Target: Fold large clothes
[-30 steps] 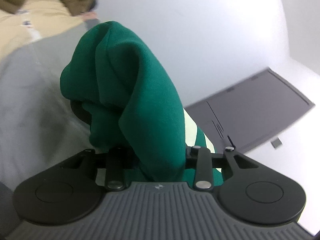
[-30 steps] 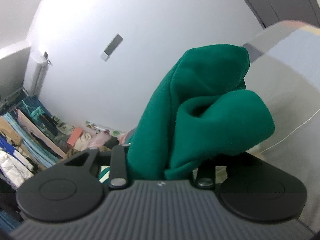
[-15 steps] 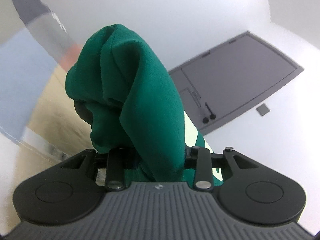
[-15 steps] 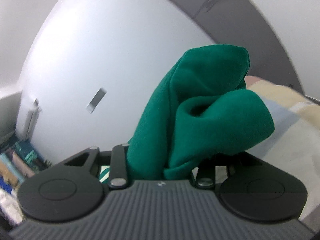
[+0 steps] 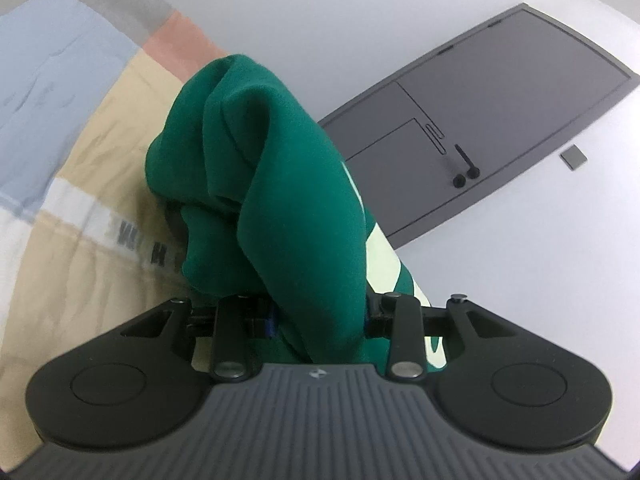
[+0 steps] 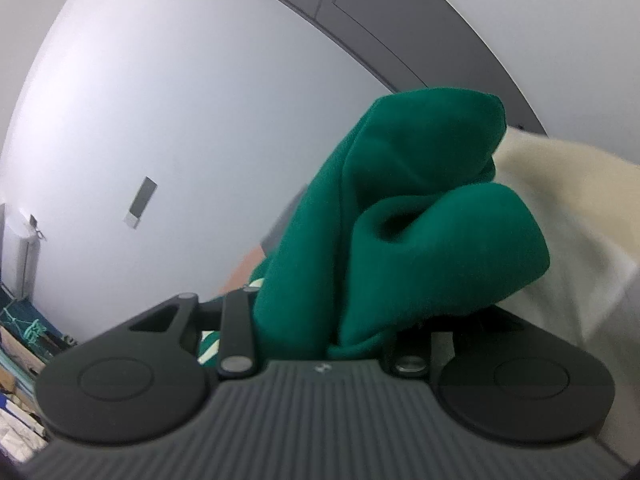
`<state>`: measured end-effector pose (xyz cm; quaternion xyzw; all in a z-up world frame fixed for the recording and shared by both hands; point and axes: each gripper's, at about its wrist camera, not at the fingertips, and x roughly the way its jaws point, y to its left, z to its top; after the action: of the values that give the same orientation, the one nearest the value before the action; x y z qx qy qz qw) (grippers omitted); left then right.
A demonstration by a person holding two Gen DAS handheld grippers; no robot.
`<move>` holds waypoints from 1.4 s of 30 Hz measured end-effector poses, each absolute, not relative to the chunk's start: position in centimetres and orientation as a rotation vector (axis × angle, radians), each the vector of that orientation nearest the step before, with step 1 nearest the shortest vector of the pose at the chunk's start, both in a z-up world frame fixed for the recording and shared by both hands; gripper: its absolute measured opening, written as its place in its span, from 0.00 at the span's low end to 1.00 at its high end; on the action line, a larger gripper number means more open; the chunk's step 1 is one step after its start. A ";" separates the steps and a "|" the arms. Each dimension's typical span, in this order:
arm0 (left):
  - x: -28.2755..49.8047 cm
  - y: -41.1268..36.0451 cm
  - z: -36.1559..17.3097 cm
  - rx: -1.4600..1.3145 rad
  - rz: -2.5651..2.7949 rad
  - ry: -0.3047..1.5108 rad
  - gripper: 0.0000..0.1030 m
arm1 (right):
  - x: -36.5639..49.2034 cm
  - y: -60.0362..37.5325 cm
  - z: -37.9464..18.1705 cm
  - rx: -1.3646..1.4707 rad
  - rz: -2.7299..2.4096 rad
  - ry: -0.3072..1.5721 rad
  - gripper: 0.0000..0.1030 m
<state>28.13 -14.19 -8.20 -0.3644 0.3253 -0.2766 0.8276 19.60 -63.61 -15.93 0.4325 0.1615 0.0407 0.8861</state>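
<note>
On my left wrist camera the left gripper (image 5: 280,216) is clamped on a thick bunch of the green garment (image 5: 288,216), which rises from between the jaws toward 12 o'clock and flops over at the top toward 10 o'clock. The fingers themselves are buried under the cloth, so I read the grip from the fabric pinched and standing up between them. A pale mint print (image 5: 380,256) shows on the garment's edge at about 3 o'clock of the bunch. Behind it, from 8 to 11 o'clock, lies a patchwork bedspread (image 5: 80,152) in tan, light blue, white, grey and salmon blocks. At 2 o'clock I see a grey door (image 5: 500,120) with a dark handle, set in a white wall (image 5: 340,12).

On my right wrist camera the right gripper (image 6: 400,248) likewise has its jaws closed on a fat fold of the same green garment (image 6: 400,240), which stands up between them and bulges toward 2 o'clock. A cream stretch of the bedding (image 6: 568,216) sits at 3 o'clock, blurred. The wall (image 6: 180,100) fills the view from 9 to 12 o'clock, with a small grey plate (image 6: 140,202) on it at 9 o'clock. A cluttered pile of items (image 6: 20,360) sits at 8 o'clock, too small for me to tell apart
</note>
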 end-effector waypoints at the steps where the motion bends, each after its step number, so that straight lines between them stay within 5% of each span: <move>1: 28.0 -14.1 -8.6 -0.769 -0.593 0.685 0.40 | 19.5 -63.6 -16.5 0.909 0.079 0.335 0.44; 8: 26.9 -14.0 -9.5 -0.732 -0.594 0.698 0.47 | 19.0 -64.1 -18.4 0.965 0.066 0.329 0.52; 12: 27.4 -14.1 -9.9 -0.735 -0.553 0.783 0.82 | 19.1 -63.8 -18.0 0.998 0.034 0.347 0.61; 18: 25.3 -12.9 -9.5 -0.640 -0.484 0.793 0.83 | 17.1 -63.1 -16.2 1.001 -0.044 0.391 0.73; 42: 5.8 -9.3 11.9 -0.198 -0.561 0.457 0.83 | 0.6 -52.4 2.8 0.428 0.059 0.247 0.73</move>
<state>5.84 -9.32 11.91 -0.0965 0.2233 -0.2737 0.9305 0.61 -52.40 2.82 0.2117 0.1222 0.0292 0.9692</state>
